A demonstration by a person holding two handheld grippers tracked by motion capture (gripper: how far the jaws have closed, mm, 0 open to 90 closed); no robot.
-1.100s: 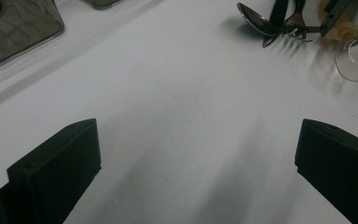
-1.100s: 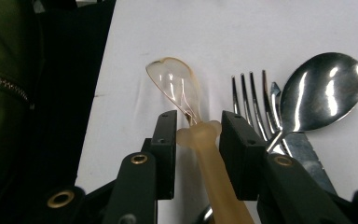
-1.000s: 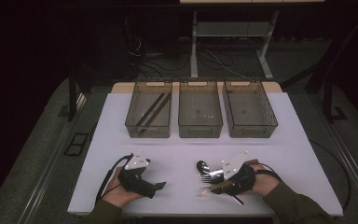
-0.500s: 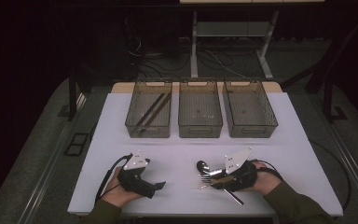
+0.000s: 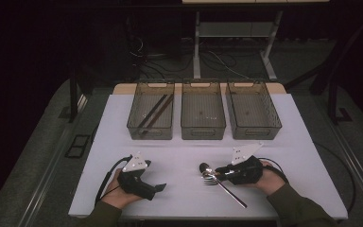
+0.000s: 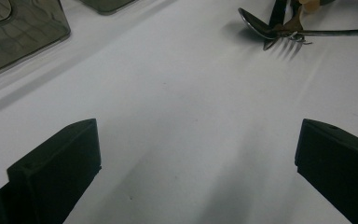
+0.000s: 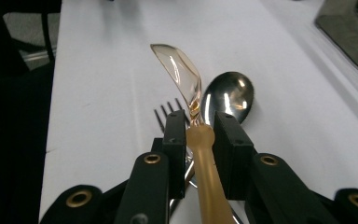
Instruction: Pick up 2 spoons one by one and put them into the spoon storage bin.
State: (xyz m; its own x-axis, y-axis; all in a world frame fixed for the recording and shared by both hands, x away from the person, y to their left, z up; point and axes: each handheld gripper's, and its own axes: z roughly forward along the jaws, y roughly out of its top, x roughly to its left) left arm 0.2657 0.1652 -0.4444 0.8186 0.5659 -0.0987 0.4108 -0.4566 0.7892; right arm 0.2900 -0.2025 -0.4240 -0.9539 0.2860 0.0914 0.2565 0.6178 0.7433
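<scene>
My right gripper (image 7: 200,133) is shut on the handle of a clear amber plastic spoon (image 7: 182,70), its jaws having just been closing with the handle between them. The bowl sticks out past the fingertips, tilted on edge. Under it on the white table lie a metal spoon (image 7: 228,95) and a metal fork (image 7: 165,114). In the high view that gripper (image 5: 216,173) sits at the front right over the metal spoon (image 5: 203,167) and fork (image 5: 210,179). My left gripper (image 5: 160,187) rests at the front left, open, with nothing between its pads (image 6: 56,163).
Three translucent grey bins stand in a row at the back: left (image 5: 150,130), middle (image 5: 202,130), right (image 5: 253,128). The left bin holds dark sticks (image 5: 153,111). The table's front edge (image 5: 208,216) is close to both hands. Cables trail from both grippers.
The right hand has shifted slightly over the cutlery. The left hand has not moved.
</scene>
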